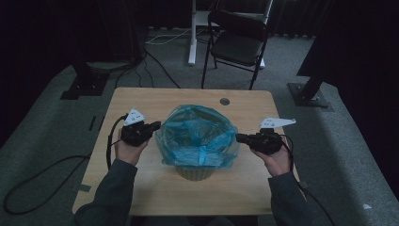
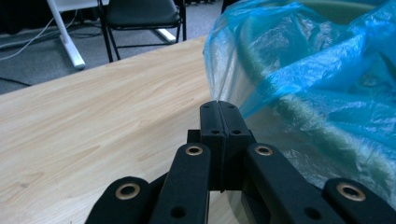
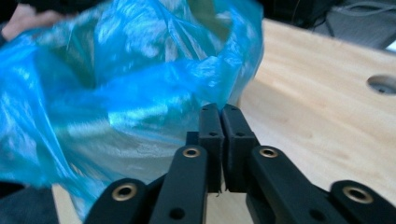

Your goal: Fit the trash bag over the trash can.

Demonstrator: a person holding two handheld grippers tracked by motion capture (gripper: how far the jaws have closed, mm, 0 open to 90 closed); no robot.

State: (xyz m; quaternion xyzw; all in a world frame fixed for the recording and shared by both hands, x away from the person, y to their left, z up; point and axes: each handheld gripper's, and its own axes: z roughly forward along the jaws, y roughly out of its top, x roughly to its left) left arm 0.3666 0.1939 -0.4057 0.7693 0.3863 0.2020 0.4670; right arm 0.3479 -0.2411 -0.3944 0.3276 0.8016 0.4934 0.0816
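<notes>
At centre frame I pinch the blue bag (image 1: 197, 134) from both sides, left gripper (image 1: 156, 126) and right gripper (image 1: 240, 138) each clamped on its film, likely to spread the liner over the bin (image 1: 194, 173). The wooden table (image 1: 155, 188) stands on grey carpet, a chair (image 1: 237, 44) at upper centre.

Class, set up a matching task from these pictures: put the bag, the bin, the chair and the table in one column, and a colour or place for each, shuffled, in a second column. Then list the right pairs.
Column one:
1. bag
2. bin
3. chair
4. table

Column two:
A. black, on the floor beyond the table
B. light wood
C. clear blue plastic, draped over the bin's rim
D. pale, at the table's middle, lined by the bag

Pairs: 1-C, 2-D, 3-A, 4-B
</notes>
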